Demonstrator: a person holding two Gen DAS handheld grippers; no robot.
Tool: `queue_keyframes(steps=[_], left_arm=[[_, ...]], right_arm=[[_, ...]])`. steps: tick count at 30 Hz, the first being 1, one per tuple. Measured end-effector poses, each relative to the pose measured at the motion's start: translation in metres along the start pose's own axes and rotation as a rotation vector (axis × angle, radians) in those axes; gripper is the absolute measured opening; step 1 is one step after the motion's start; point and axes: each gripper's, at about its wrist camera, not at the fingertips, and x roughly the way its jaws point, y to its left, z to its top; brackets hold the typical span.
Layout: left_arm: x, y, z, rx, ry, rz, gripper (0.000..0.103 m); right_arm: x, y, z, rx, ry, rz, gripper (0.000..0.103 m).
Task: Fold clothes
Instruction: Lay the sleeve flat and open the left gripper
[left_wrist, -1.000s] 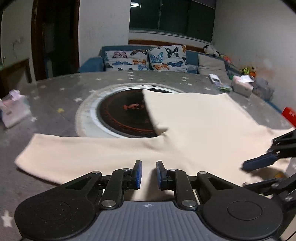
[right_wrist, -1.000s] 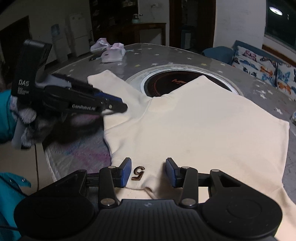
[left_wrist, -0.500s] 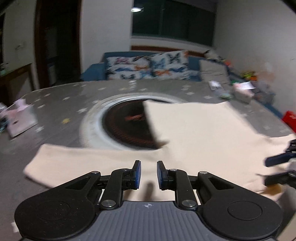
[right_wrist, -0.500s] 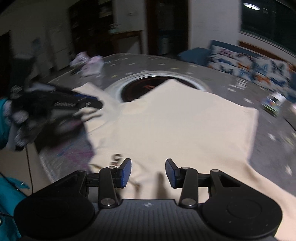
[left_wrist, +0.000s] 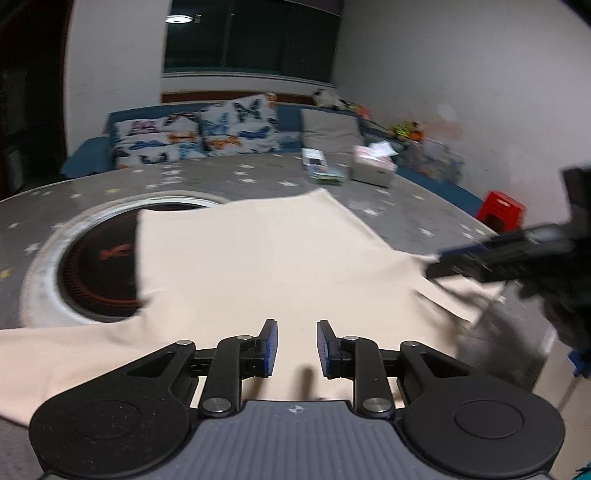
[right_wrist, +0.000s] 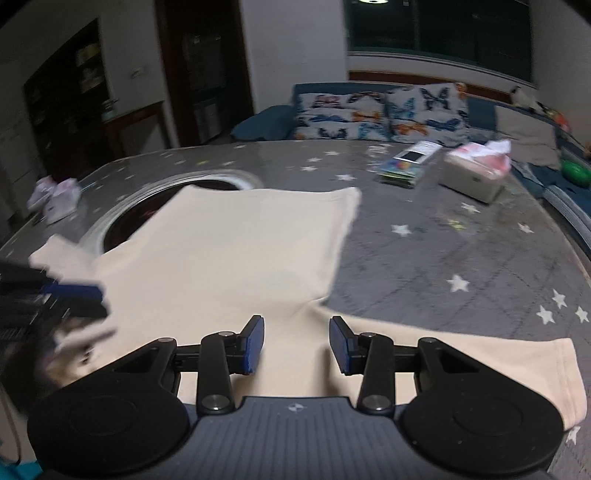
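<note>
A cream shirt (left_wrist: 258, 258) lies spread on the grey star-patterned table (left_wrist: 406, 206), its hem toward the sofa. My left gripper (left_wrist: 297, 347) hovers low over the shirt's near edge, open, with nothing between its fingers. One sleeve runs off to the left (left_wrist: 55, 354). My right gripper (right_wrist: 297, 345) is open above the shirt (right_wrist: 229, 251) where the right sleeve (right_wrist: 517, 369) joins the body. Each gripper shows blurred in the other's view: the right gripper (left_wrist: 439, 264) near the shirt's right edge, the left gripper (right_wrist: 99, 301) at its left.
A round dark hotplate (left_wrist: 96, 266) is set into the table, partly under the shirt. A tissue box (right_wrist: 476, 173) and a flat booklet (right_wrist: 406, 162) sit at the far right. A pink tissue pack (right_wrist: 55, 195) lies far left. A red stool (left_wrist: 498, 210) stands beyond the table edge.
Both views have swung to the right along the shirt's near edge. The right gripper has moved from the neckline to the right sleeve joint. The left fingers stand slightly wider apart.
</note>
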Motion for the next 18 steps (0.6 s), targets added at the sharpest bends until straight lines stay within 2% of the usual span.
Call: queue_keyframes(steps=[3,5,11,18], left_arm=[[0.007,-0.008,-0.003,0.028,0.026,-0.013,0.025],[0.009,-0.01,-0.005,0.043,0.038,-0.018,0.026],[0.01,-0.019,0.006,0.079,0.017,-0.047,0.026],[0.027,-0.06,0.015,0.164,0.01,-0.154,0.026]], right_arm=[[0.016,-0.016,-0.001,0.028,0.019,-0.049,0.039],[0.016,-0.023,-0.002,0.039,0.014,-0.072,0.034],[-0.011,-0.04,-0.016,0.072,0.006,-0.14,0.035],[-0.042,-0.063,-0.037,0.128,0.01,-0.234,0.035]])
